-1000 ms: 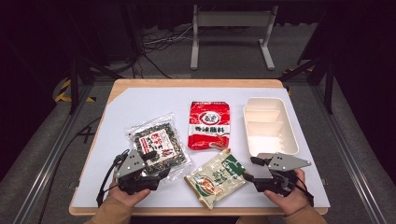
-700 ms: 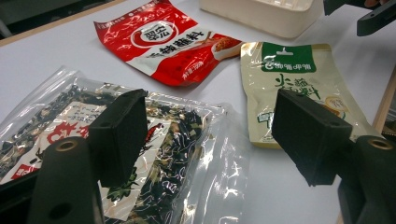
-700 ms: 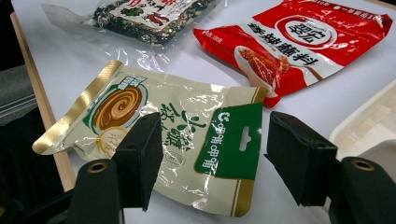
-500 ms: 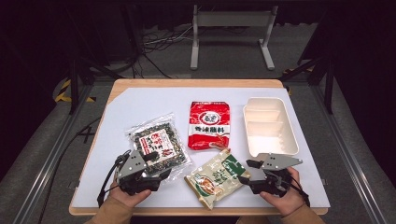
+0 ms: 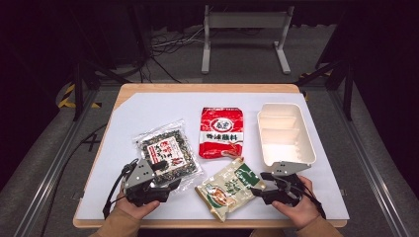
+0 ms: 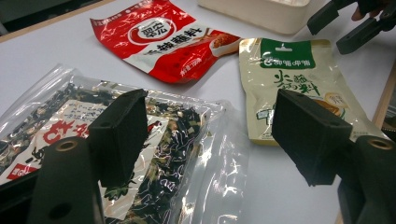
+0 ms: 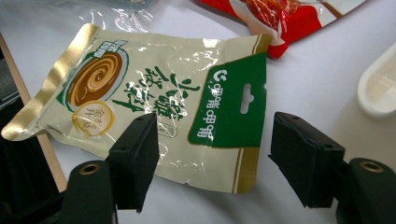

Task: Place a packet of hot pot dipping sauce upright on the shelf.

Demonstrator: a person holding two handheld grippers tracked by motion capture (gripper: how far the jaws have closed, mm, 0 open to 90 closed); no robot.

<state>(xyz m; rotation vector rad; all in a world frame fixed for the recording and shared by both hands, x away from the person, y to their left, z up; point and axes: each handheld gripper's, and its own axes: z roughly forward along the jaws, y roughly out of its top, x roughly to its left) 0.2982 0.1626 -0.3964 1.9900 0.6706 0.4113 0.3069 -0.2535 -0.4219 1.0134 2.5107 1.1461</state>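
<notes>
**Beige packet lying aslant between two parted grippers**

A beige packet (image 5: 230,189) with a green header is laid flat on the white table (image 5: 148,113), near the front edge, at about 6 o'clock from the table's middle. Its long axis is set aslant, from 7 o'clock to 1 o'clock, and the green end is pointed toward 1 o'clock. The right gripper (image 5: 261,189) is held just beside that packet, at its 3 o'clock side, jaws spread wide and nothing gripped; in the right gripper view the packet's (image 7: 154,107) green end is seen between and beyond the jaws. The left gripper (image 5: 165,183) is likewise held released, over the near corner of a clear seaweed bag (image 5: 167,154). A red packet (image 5: 221,132) is placed at 12 o'clock from the beige one, and a white tray (image 5: 304,148) at 2 o'clock.
</notes>
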